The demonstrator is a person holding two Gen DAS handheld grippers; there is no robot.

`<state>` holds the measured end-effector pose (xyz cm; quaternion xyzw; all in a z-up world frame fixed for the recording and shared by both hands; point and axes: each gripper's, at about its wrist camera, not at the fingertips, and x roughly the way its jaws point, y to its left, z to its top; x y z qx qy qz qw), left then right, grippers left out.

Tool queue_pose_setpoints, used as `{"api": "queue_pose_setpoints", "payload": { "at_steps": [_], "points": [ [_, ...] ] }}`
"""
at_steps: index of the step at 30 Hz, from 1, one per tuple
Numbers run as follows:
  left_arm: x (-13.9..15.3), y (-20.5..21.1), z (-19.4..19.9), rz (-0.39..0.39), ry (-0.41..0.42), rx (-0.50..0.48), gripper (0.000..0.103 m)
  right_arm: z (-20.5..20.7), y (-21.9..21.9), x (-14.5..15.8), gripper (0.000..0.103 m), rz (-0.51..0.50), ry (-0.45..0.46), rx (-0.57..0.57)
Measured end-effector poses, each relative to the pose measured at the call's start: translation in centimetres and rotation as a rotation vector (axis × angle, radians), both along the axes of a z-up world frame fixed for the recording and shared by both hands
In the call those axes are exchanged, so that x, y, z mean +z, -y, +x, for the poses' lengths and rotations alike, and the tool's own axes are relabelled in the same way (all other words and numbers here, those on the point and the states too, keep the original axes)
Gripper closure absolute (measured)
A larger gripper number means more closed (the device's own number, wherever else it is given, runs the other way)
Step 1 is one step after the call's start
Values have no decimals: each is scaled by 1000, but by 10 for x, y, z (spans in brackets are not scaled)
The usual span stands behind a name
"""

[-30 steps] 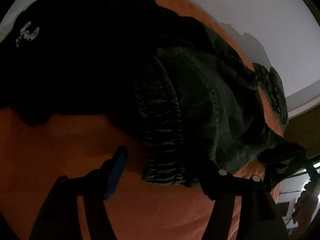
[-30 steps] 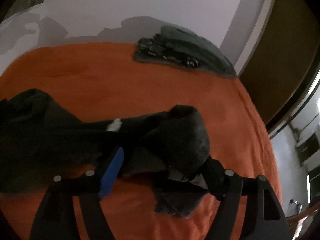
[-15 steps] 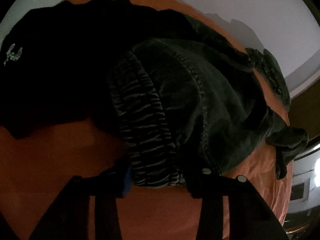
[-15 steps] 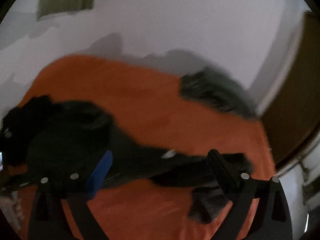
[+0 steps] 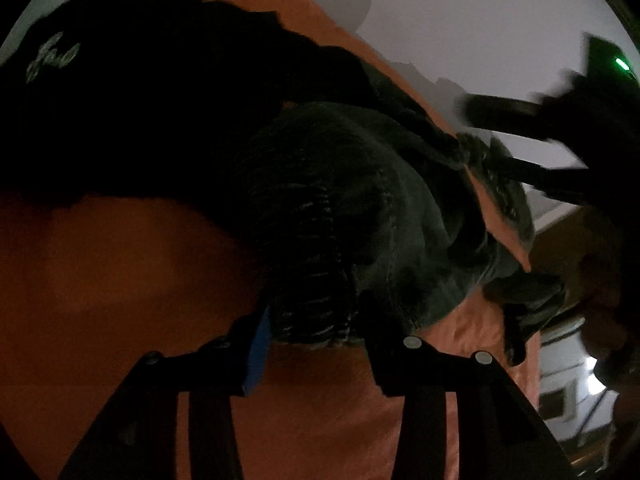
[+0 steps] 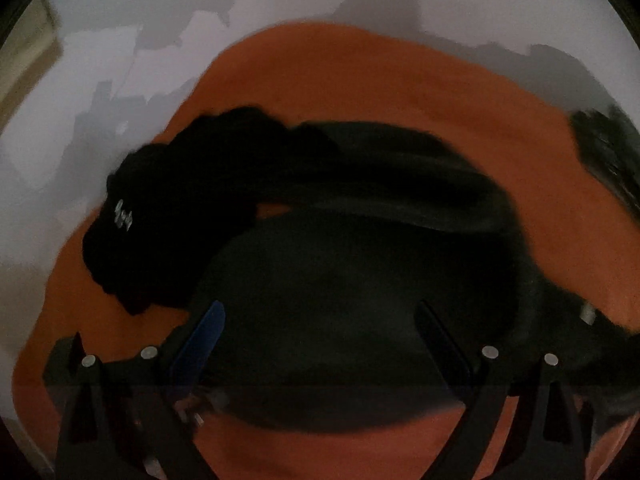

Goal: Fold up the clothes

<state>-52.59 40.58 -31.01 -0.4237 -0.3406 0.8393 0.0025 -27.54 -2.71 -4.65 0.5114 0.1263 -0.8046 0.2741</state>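
Two grippers, left gripper clamping dark trousers (elastic waistband)

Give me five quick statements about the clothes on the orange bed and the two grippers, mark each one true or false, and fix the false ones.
1. The left gripper is closed on the ribbed elastic waistband of the dark green trousers. True.
2. The bed cover is blue. False: it is orange.
3. The right gripper is clamped shut on a sock. False: its fingers stand wide apart over dark cloth, holding nothing.
4. A black garment with a small pale logo lies on the bed. True.
5. The clothes lie in one neat folded stack. False: the trousers and the black garment lie rumpled and overlapping.
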Motion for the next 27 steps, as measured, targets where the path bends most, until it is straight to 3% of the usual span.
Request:
{"api": "queue_pose_setpoints", "payload": {
  "at_steps": [5,7,9,11,12,13,14,16,18,20,24,27],
  "points": [
    [-6,24,13,28,-20,57,57,11,84,-44,7,147,24,83],
    [-9,31,7,18,-15,80,57,14,98,-60,7,204,18,94],
    [-12,39,-1,13,-2,104,57,15,106,-75,16,255,-4,87],
    [-14,47,-11,0,15,135,57,20,109,-83,37,273,-40,68],
    [-14,52,-13,-5,17,146,57,20,106,-82,40,259,-48,56],
    [-14,54,-18,-14,20,160,55,18,98,-76,66,222,-59,27],
    [-13,55,-26,-25,25,177,49,15,88,-69,77,178,-59,-3],
    [-12,57,-42,-48,36,211,43,7,61,-57,86,57,-14,-69],
    [-6,54,-58,-92,34,223,40,3,37,-49,90,-15,6,-109],
    [3,43,-86,-176,48,212,22,4,19,-46,92,2,-25,-105],
    [-1,35,-151,-349,195,181,22,8,-17,-39,92,36,-86,-98],
    [-19,61,-183,-381,290,231,22,10,-36,-42,92,41,-116,-87]
  ]
}}
